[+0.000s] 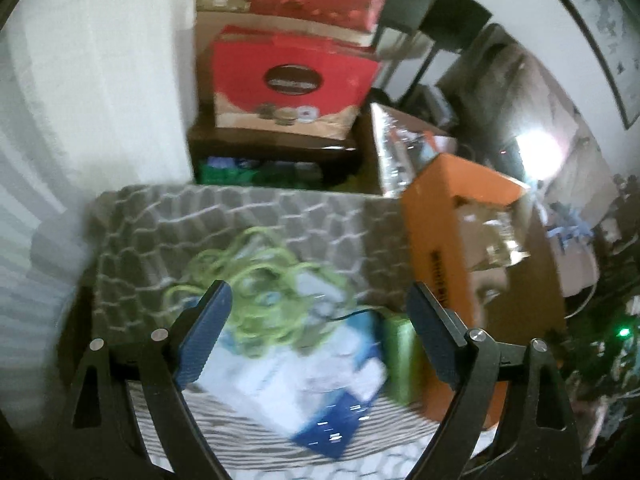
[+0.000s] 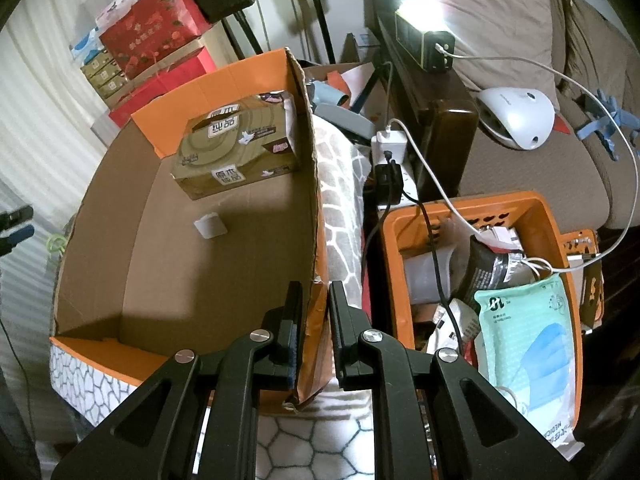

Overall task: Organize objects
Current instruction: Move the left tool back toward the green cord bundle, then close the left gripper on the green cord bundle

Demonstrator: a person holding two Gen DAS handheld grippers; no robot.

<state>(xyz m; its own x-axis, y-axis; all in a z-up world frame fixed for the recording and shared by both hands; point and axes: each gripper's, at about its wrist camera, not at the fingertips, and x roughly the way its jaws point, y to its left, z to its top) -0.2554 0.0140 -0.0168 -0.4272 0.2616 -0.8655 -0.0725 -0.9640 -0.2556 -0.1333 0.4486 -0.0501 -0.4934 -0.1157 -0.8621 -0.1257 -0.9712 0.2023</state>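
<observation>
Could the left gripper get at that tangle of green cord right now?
Probably yes. The left gripper is open with nothing between its fingers, and the green cord lies on top of the pile just ahead, uncovered. The orange box stands off to one side, out of the way.

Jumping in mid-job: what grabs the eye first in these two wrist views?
In the right wrist view, the big orange cardboard box fills the left half, nearly bare inside but for a tissue pack at its far end; the right gripper is shut on its near wall. Right of it sits a crammed orange basket with a mask packet on top. In the left wrist view, the open left gripper hangs over a tangled green cord.
</observation>
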